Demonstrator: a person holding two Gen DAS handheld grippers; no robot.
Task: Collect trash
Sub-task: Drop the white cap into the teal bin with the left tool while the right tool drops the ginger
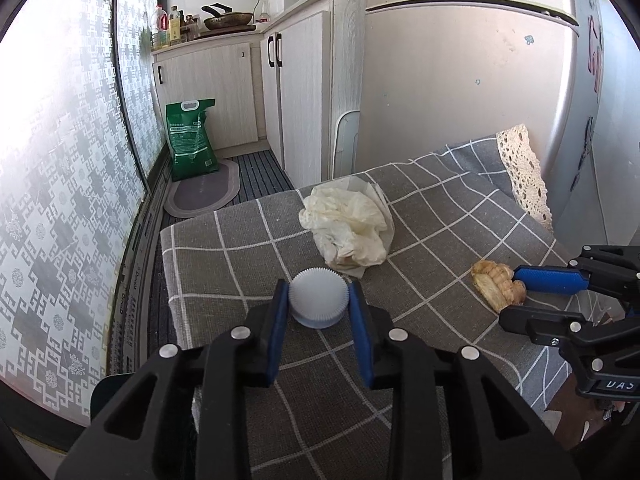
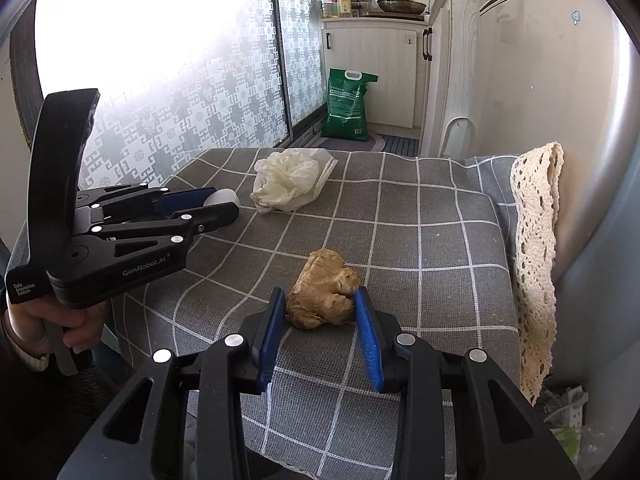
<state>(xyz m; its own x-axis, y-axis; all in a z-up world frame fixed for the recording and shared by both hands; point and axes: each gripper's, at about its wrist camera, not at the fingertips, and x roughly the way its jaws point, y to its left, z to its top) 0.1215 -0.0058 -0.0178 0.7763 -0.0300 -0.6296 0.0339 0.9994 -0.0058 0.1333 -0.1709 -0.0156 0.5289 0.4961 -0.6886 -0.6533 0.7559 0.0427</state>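
Note:
A white ribbed bottle cap [image 1: 319, 298] sits on the grey checked tablecloth [image 1: 440, 216] between the blue pads of my left gripper [image 1: 319, 300], which is shut on it; the cap also shows in the right wrist view [image 2: 225, 199]. A brown piece of ginger [image 2: 323, 290] lies on the cloth between the pads of my right gripper [image 2: 320, 304], which touch both its sides. It also shows in the left wrist view [image 1: 496, 285]. A crumpled white plastic bag [image 1: 347, 228] lies beyond the cap, free on the cloth.
A refrigerator [image 1: 460, 80] stands right behind the table. A lace cloth [image 2: 536, 240] hangs at the table's right edge. A green sack [image 1: 192, 140] and a mat [image 1: 204, 192] are on the floor by white cabinets [image 1: 296, 92]. A patterned glass door [image 1: 60, 180] runs along the left.

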